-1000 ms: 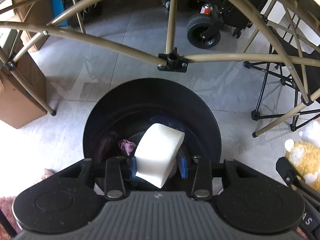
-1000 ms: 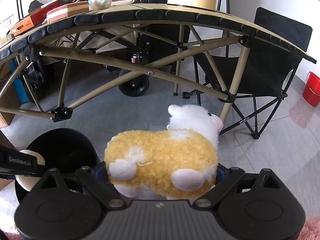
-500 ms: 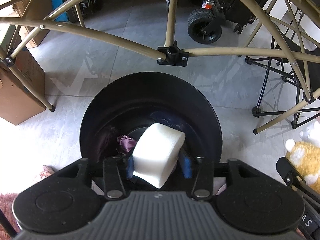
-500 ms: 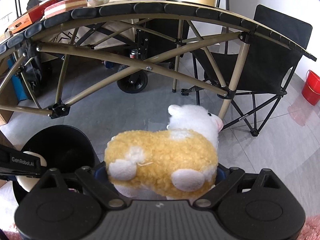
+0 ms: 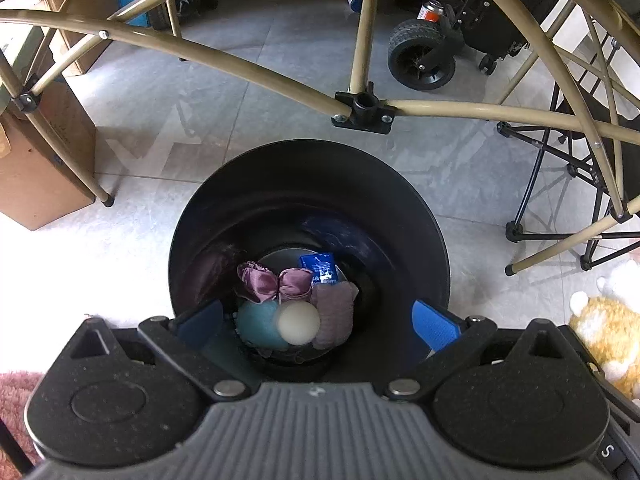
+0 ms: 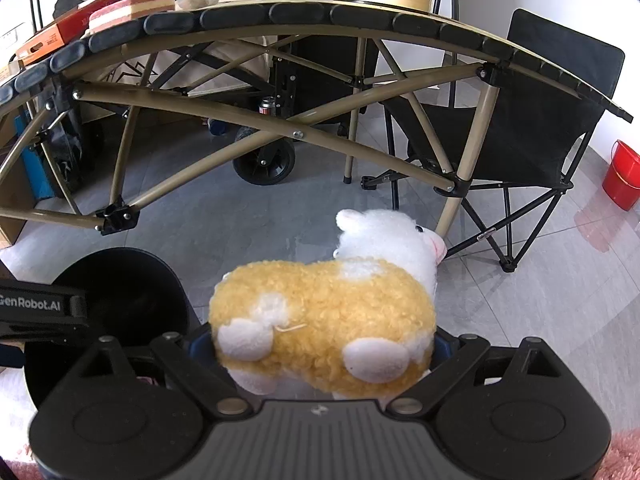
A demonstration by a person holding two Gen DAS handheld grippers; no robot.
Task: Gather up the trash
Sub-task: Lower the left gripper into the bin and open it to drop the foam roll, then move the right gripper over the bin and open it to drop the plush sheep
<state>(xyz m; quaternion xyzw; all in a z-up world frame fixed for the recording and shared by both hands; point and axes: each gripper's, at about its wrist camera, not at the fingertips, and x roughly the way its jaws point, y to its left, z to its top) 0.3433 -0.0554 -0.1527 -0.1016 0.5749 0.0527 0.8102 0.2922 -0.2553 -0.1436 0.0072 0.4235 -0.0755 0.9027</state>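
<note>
Black trash bin (image 5: 308, 184) holds a purple satin cloth (image 5: 274, 280), blue printed packet (image 5: 320, 268), teal lump (image 5: 256, 326), off-white block (image 5: 299, 324), mauve ribbed fabric (image 5: 336, 314). Left tongs (image 5: 316, 320): blue pads. Plush sheep (image 6: 324, 312): yellow curly body, white head and patches. Grey tiled floor (image 5: 200, 92), red bucket (image 6: 622, 180).

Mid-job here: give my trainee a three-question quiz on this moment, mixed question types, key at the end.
1. True or false: the left gripper is open.
2. The right gripper holds: A) a can B) a plush sheep C) nothing.
3. Fill in: the left gripper hangs over the black ____.

Key: 1 true; 2 B; 3 bin.
</note>
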